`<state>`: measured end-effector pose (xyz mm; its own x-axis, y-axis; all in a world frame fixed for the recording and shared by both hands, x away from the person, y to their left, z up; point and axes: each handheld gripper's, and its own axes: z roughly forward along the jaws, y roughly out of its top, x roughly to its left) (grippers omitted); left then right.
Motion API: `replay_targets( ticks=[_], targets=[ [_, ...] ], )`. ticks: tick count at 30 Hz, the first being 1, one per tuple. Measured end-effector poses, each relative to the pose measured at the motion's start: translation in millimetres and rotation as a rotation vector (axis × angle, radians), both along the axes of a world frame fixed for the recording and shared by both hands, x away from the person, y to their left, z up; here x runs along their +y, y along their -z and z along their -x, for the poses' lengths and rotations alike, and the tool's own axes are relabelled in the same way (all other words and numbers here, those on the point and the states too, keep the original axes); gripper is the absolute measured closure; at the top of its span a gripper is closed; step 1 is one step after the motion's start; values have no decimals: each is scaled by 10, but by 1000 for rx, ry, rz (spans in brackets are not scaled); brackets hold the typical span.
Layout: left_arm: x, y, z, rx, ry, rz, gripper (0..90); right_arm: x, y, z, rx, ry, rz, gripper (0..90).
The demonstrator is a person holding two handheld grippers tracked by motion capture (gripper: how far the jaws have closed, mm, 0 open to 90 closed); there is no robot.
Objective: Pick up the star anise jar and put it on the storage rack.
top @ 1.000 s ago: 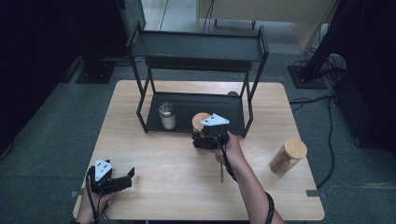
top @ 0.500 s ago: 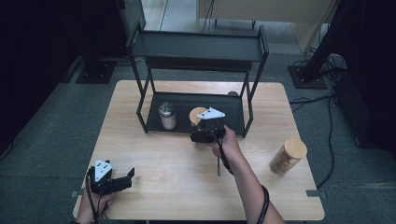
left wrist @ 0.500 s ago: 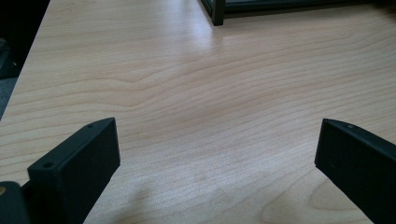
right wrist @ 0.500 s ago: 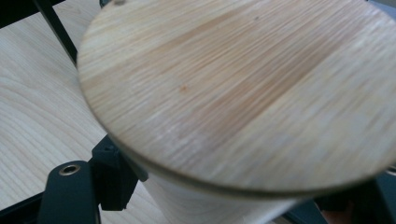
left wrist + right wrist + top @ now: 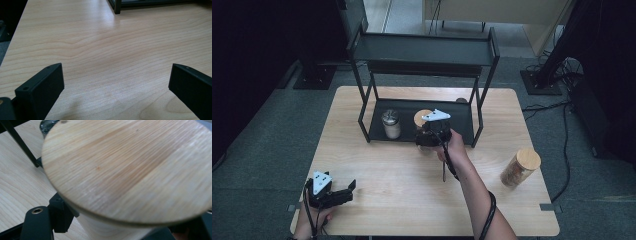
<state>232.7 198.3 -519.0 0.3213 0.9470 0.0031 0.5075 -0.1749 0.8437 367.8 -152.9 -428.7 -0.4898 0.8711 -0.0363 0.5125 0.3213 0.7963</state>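
My right gripper [image 5: 428,132] is shut on a jar with a round wooden lid [image 5: 422,118], held at the front edge of the black rack's lower shelf [image 5: 459,120]. In the right gripper view the wooden lid [image 5: 130,167] looms close, with the pale jar body [image 5: 100,226] clamped between the black jaws. A small jar with a metal lid [image 5: 391,123] stands on that shelf just to the left. My left gripper [image 5: 348,192] lies near the table's front left corner, and in the left gripper view its jaws [image 5: 115,85] stand wide apart over bare wood.
The two-level black rack [image 5: 422,50] stands at the back middle of the wooden table [image 5: 377,170]. A taller jar with a wooden lid [image 5: 520,167] stands near the right edge. One rack leg [image 5: 117,6] shows ahead of the left gripper.
My right gripper has carried the wooden-lid jar a little farther toward the rack's lower shelf. The left gripper has stayed put.
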Motion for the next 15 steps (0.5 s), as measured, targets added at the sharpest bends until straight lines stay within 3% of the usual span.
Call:
replay_targets(
  ticks=[15],
  targets=[
    [3, -1, 2, -2, 3, 0, 3, 1, -23, -196, 5, 20, 10, 249]
  ],
)
